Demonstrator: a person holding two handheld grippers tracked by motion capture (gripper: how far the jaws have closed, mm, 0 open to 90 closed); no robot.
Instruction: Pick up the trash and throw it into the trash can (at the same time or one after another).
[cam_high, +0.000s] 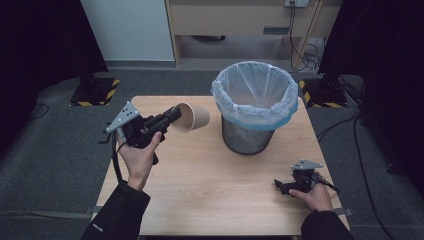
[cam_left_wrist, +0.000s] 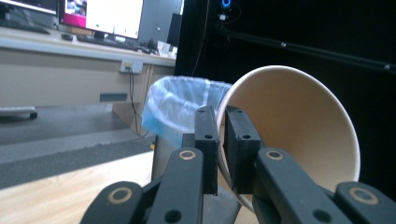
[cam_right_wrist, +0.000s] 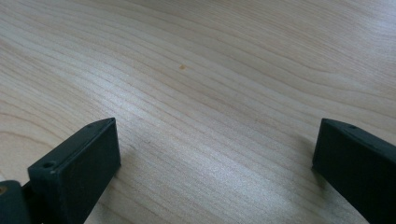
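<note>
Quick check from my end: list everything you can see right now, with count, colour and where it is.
paper cup: 1, tan, lifted above the table's left part, rim wall pinched, mouth toward the left gripper's camera
waste bin: 1, dark mesh, pale blue liner, table's far right part
table: 1, light wood, centre
left gripper: 1, black, shut on the cup's rim
right gripper: 1, black, resting low on the table's near right, jaws wide apart
</note>
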